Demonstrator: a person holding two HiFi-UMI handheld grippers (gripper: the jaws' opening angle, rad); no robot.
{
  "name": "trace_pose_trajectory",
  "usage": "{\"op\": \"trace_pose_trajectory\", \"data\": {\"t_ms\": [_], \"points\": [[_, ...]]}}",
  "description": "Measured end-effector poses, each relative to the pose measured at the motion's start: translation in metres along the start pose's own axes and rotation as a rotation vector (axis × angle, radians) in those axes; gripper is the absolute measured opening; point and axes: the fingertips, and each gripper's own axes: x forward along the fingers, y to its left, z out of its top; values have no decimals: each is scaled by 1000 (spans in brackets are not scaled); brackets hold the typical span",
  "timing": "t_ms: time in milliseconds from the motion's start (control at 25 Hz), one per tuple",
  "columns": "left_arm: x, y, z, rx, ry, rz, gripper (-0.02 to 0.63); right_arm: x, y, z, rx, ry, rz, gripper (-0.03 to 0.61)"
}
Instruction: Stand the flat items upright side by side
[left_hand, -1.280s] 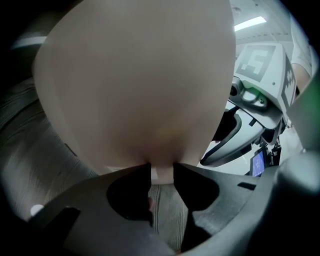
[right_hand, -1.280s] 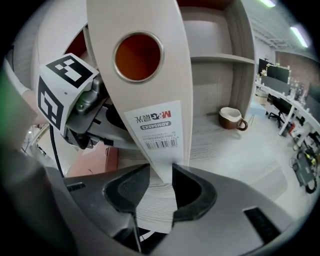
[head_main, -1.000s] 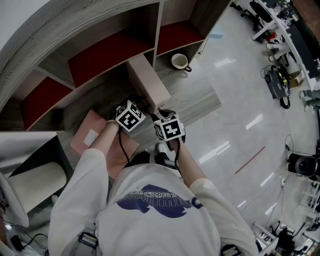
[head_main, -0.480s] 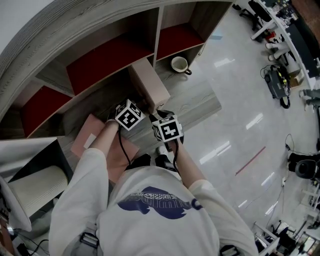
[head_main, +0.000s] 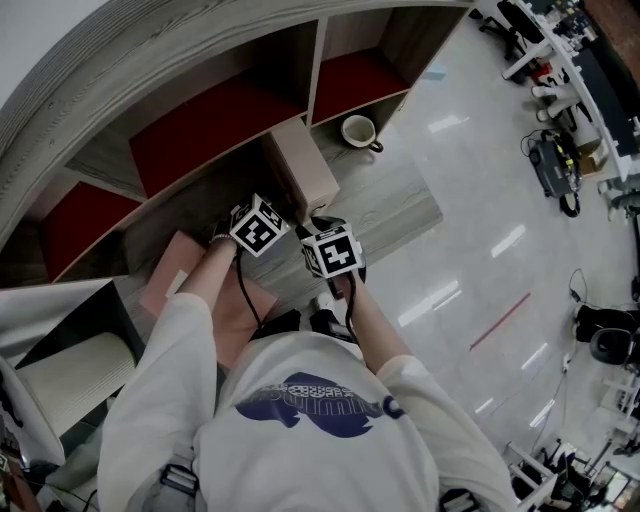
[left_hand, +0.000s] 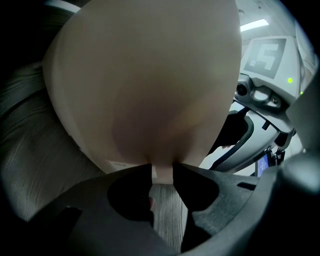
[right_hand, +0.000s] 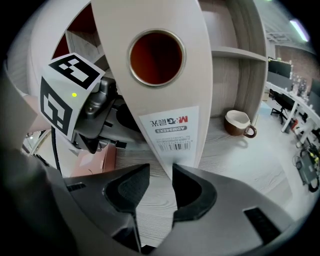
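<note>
Progress: beige file box (head_main: 305, 170) stands upright on the shelf left of the cup (head_main: 358, 128); pink folder (head_main: 170, 275) lies flat farther left of the cup, not yet stood | Grip: your left gripper (left_hand: 162, 170) and right gripper (right_hand: 161, 172) each pinch the box's lower edge | Views: only the right gripper view shows its finger hole (right_hand: 156, 56) and barcode label (right_hand: 170, 131).

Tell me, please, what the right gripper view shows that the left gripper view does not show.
Only the right gripper view: the narrow side of the box with a round hole and a barcode label, a mug, a pink folder, and the marker cube of the left gripper.
Only the left gripper view: the box's broad plain side, a ceiling light, and the right gripper with its cube.
Both: the same box, its lower end between that view's own jaws, above the wood-grain shelf.
</note>
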Motion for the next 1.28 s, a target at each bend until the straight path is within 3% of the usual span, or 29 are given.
{"op": "trace_pose_trajectory", "data": {"t_ms": [720, 1000, 1120, 1280], "points": [[8, 13, 10, -1, 7, 7, 138, 5, -13, 12, -40, 34, -7, 132], [-1, 13, 9, -40, -8, 41, 138, 0, -16, 14, -5, -13, 8, 149], [-16, 12, 9, -96, -26, 88, 138, -9, -16, 11, -5, -21, 17, 161], [-52, 0, -1, -267, -60, 151, 145, -24, -9, 6, -27, -34, 71, 179]]}}
